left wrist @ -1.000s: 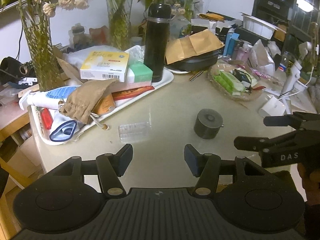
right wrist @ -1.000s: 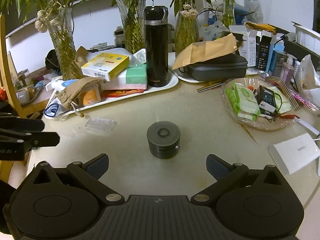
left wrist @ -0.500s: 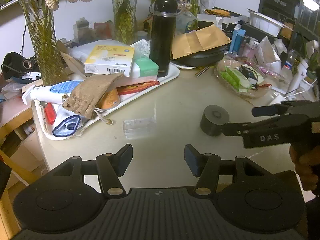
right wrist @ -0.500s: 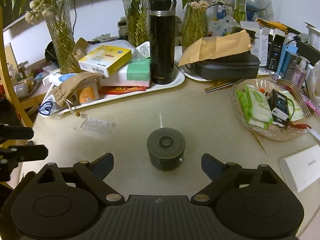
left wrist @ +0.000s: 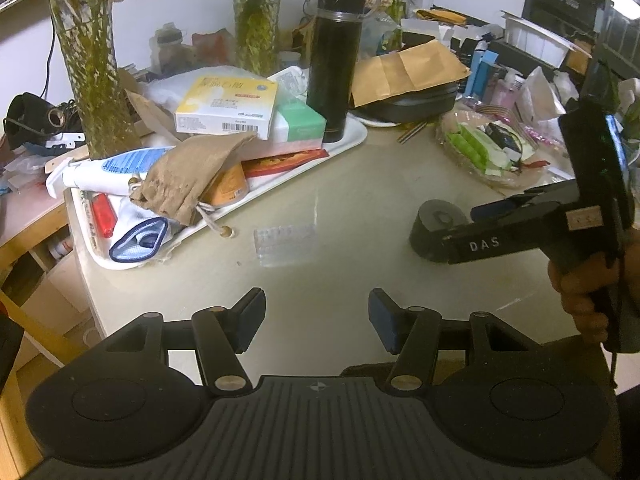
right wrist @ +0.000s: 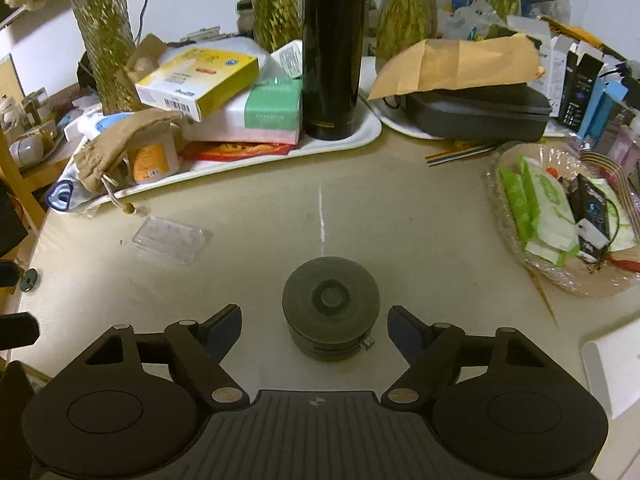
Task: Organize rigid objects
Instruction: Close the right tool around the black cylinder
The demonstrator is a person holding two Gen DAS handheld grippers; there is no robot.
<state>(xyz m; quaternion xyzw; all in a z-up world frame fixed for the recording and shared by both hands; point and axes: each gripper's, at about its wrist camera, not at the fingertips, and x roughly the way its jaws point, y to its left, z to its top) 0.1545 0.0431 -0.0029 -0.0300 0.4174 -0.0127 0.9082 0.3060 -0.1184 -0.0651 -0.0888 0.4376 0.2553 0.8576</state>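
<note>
Canister (right wrist: 330, 312), lower centre of frame: bracketed by right gripper (right wrist: 314, 330), jaws just narrowed yet untouching, positioned for grasping. Left gripper (left wrist: 316, 320): half-spread, empty, kept aside.

Far edge of the worktop (right wrist: 400, 220), as I see it: three glass vases of green stems, left (right wrist: 102, 40), centre (right wrist: 272, 4) and right (right wrist: 404, 12). Far right corner: a brown envelope (right wrist: 460, 64) lying on a dark zip case (right wrist: 480, 114), with a striped ribbon cable (right wrist: 460, 156) just in front. Right edge: a glass dish (right wrist: 560, 280) holding green-and-white packets (right wrist: 548, 208). Near right corner: a white box (right wrist: 616, 372), partly out of frame.
</note>
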